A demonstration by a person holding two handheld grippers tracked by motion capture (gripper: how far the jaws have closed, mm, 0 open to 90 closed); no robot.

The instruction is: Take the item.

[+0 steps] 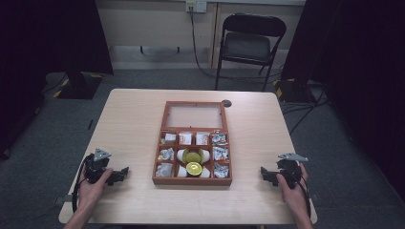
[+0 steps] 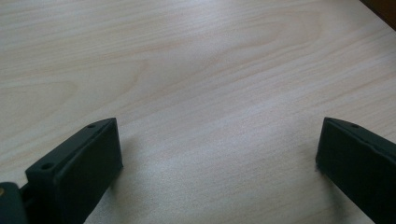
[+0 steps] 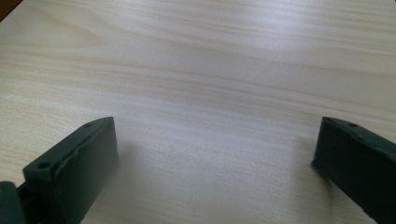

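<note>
Both pairs of jaws stand wide apart with nothing but bare wood between them, as each gripper view makes plain. The left gripper [image 1: 125, 170] rests on the table [image 1: 133, 124] near its front left corner, jaws pointing right toward the middle. The right gripper [image 1: 263, 171] mirrors it near the front right, jaws pointing left.

Between them sits the wooden box [image 1: 192, 181], its glass lid [image 1: 195, 116] thrown open and lying flat on the far side. So the box lies inward from both grippers, long axis running away from the person, and the two hands look about equally near, the left perhaps a shade closer.

Counting inside: three rows. I make out two yellow-green round things [image 1: 193, 161] in the big middle cell, about three packets [image 1: 185, 138] along the back row, and small wrapped pieces [image 1: 166, 154] down each side, roughly three left and three right, too small to name. Whichever hand goes first must travel sideways and in over the rim.
</note>
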